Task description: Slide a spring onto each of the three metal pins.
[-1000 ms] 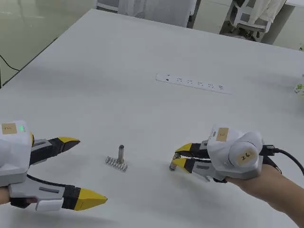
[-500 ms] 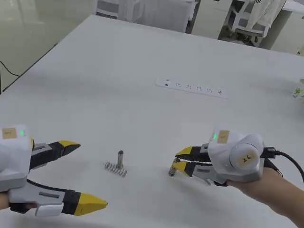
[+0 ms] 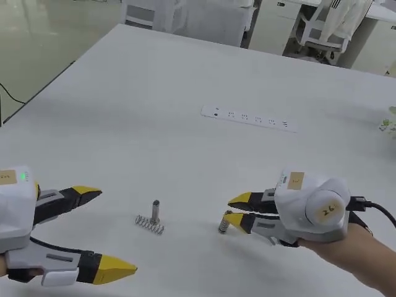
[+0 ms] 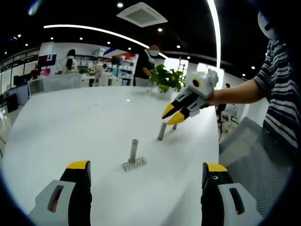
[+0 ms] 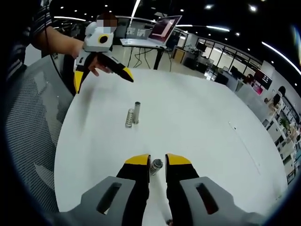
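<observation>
The left gripper point(image 3: 118, 230) is hovering low over the white tabletop point(image 3: 185, 74) with its yellow-tipped black jaws spread wide and nothing between them. In its own view those jaws are framing the two pieces that matter next. One is a short grey metal pin point(image 3: 155, 209) standing upright on the table. The other is a small silver coil spring point(image 3: 150, 224) lying flat, just beside the pin's foot on the side nearer the person. From the left gripper, the spring is lying straight ahead and a little below the jaw line, its long axis running crosswise to the jaws rather than pointing along them, and level where the pin is vertical. I judge that any pick-up is therefore going to need the spring turned on end before it can drop over the pin. The right gripper point(image 3: 227, 208) is sitting farther from that spring, on the pin's other side. Its jaws are drawn narrow around a second small grey metal cylinder point(image 3: 224, 223), which is standing slightly tilted at their tips. Whether they are actually pinching it I cannot tell, nor whether that piece is already carrying a spring. With the right side occupied, the left gripper is looking like the nearer and freer one for the loose spring.
</observation>
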`<state>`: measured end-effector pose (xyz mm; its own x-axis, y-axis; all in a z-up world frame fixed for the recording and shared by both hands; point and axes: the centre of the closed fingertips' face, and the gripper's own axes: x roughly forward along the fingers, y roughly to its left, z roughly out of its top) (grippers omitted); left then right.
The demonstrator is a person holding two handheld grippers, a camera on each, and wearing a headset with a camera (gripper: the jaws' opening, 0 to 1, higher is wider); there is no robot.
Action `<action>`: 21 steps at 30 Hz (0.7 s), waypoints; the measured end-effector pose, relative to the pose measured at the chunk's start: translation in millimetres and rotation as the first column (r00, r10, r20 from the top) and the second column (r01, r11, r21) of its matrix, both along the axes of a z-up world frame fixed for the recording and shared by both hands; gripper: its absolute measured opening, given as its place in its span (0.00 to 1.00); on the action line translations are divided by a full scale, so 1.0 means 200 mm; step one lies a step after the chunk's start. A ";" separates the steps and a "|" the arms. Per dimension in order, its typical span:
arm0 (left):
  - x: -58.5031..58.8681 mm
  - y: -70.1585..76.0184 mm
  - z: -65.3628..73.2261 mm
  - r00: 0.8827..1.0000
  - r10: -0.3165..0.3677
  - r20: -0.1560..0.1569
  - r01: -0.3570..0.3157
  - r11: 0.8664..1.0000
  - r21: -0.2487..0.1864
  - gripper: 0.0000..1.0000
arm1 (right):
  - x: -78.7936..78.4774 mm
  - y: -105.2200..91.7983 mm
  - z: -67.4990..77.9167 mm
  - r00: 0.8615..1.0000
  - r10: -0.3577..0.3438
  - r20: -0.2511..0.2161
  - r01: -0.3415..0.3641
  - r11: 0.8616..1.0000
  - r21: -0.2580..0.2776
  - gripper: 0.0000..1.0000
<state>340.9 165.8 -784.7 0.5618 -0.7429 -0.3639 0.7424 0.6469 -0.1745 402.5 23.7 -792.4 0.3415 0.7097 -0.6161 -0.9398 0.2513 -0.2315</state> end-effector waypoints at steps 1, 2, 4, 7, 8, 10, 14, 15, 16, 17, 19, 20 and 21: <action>0.00 0.00 0.00 1.000 0.000 0.000 0.000 1.000 0.000 0.96 | 0.00 0.01 0.01 1.000 -0.011 -0.008 0.011 1.000 0.022 0.10; 0.00 0.00 0.00 1.000 0.000 0.000 0.000 1.000 0.001 0.96 | -0.01 0.01 0.02 1.000 -0.014 -0.013 0.015 0.999 0.032 0.10; 0.00 0.00 0.00 1.000 0.000 0.002 0.000 1.000 0.001 0.96 | -0.02 0.02 0.03 0.999 -0.023 -0.026 0.024 0.998 0.054 0.10; 0.00 0.00 0.01 1.000 -0.001 0.002 0.001 1.000 0.000 0.96 | -0.04 0.04 0.06 0.999 -0.028 -0.040 0.031 0.996 0.088 0.10; 0.00 0.00 0.01 1.000 -0.002 0.001 0.002 1.000 0.002 0.96 | -0.04 0.05 0.07 0.999 -0.028 -0.042 0.032 0.995 0.095 0.10; 0.00 0.00 0.00 1.000 -0.002 0.001 0.002 1.000 0.004 0.95 | -0.06 0.06 0.07 0.999 -0.024 -0.047 0.028 0.994 0.102 0.10; 0.00 0.00 0.00 1.000 -0.003 0.000 0.003 1.000 0.005 0.95 | -0.10 0.10 0.06 0.998 -0.009 -0.060 0.016 0.994 0.112 0.10; 0.00 0.00 0.00 1.000 -0.003 0.000 0.003 1.000 0.004 0.95 | -0.12 0.11 0.05 0.998 -0.004 -0.064 0.011 0.993 0.115 0.10; 0.00 0.00 0.00 1.000 -0.002 -0.001 0.002 1.000 0.003 0.95 | -0.12 0.12 0.05 0.998 -0.003 -0.065 0.010 0.993 0.116 0.10; 0.00 0.00 0.00 1.000 -0.001 -0.001 0.001 1.000 0.003 0.95 | -0.13 0.13 0.05 0.997 -0.002 -0.072 0.011 0.992 0.124 0.10; 0.00 0.01 0.00 1.000 -0.001 -0.001 0.001 1.000 0.004 0.95 | -0.15 0.15 0.03 0.995 -0.007 -0.096 0.021 0.990 0.141 0.10; 0.00 0.01 0.00 1.000 -0.001 -0.002 0.001 1.000 0.004 0.95 | -0.16 0.15 0.03 0.995 -0.006 -0.097 0.020 0.990 0.141 0.10; 0.00 0.01 0.00 1.000 -0.001 -0.002 0.001 1.000 0.004 0.95 | -0.17 0.16 0.01 0.995 -0.004 -0.100 0.017 0.990 0.138 0.10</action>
<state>341.2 167.1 -784.9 0.5607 -0.7419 -0.3677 0.7425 0.6470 -0.1733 368.1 56.6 -789.8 0.2917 0.7873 -0.5432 -0.9535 0.2845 -0.0997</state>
